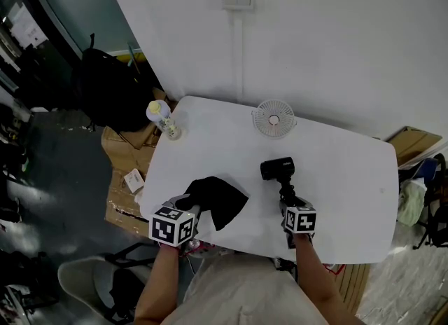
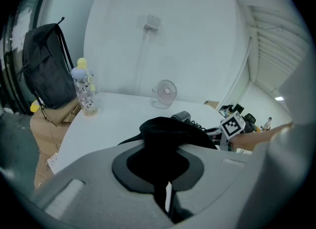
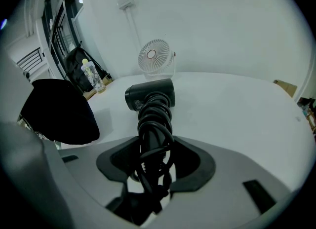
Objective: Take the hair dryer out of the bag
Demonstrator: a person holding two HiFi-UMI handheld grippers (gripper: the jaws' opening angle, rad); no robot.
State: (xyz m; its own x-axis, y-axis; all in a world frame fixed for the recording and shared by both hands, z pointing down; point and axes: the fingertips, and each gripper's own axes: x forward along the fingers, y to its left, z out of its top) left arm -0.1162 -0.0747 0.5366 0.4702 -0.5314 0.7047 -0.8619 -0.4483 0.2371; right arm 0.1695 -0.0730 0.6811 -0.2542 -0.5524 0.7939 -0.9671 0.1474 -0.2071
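The black hair dryer (image 1: 278, 169) is outside the bag, its head pointing away from me over the white table (image 1: 350, 176). My right gripper (image 1: 289, 201) is shut on its handle, and the cord is wound around that handle (image 3: 153, 124). I cannot tell whether the dryer head (image 3: 150, 95) touches the tabletop. To the left, the limp black bag (image 1: 217, 197) droops onto the table near the front edge, with my left gripper (image 1: 192, 208) shut on its cloth (image 2: 173, 129). The bag (image 3: 61, 112) hangs to the left of the dryer, apart from it.
A small white desk fan (image 1: 274, 118) stands at the table's far edge by the wall. A clear bottle with a yellow cap (image 1: 163, 119) stands at the far left corner. Cardboard boxes (image 1: 126, 176) and a black backpack (image 2: 44, 70) are on the floor to the left.
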